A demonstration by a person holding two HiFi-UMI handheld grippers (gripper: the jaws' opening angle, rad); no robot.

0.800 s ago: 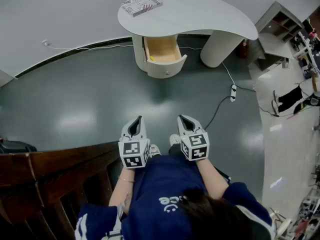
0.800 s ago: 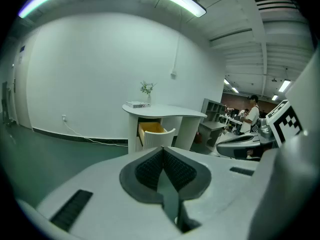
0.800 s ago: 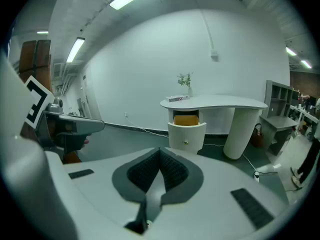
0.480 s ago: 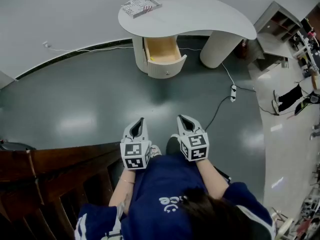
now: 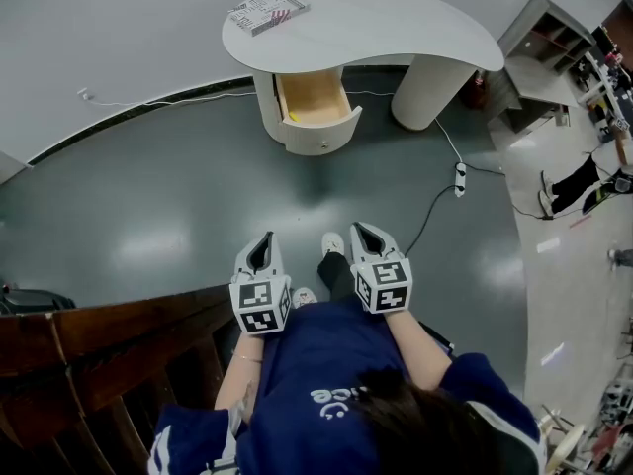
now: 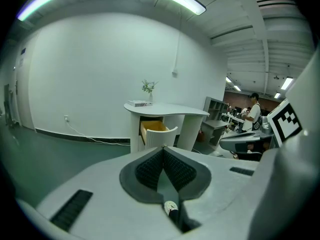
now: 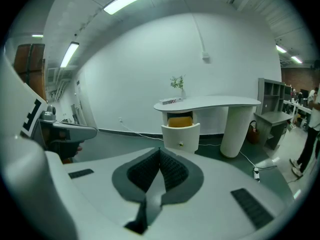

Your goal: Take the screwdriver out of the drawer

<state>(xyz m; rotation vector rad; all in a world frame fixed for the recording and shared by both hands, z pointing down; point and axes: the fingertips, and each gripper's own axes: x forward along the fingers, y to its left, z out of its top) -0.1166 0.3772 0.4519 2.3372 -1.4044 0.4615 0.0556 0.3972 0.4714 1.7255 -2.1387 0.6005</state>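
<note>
The screwdriver itself is too small to make out, so its long axis and heading cannot be told. Only a yellow speck (image 5: pixel 288 118) shows inside the open drawer (image 5: pixel 315 97), at its left near corner. The drawer is pale bare wood within, with a curved white front. It hangs under the left end of a smooth, white, kidney-shaped bench (image 5: pixel 396 28) that stands on rounded pedestals. A printed booklet (image 5: pixel 267 10) lies flat on the bench's far left end. The floor (image 5: pixel 148 196) is glossy dark grey-green.

Both claws are well apart from the drawer, on the near side, aimed towards it. The left claw (image 5: pixel 263 240) is closed, ribbed dark pads meeting at the tip, nothing between. The right claw (image 5: pixel 362 231) is likewise closed and empty.
</note>
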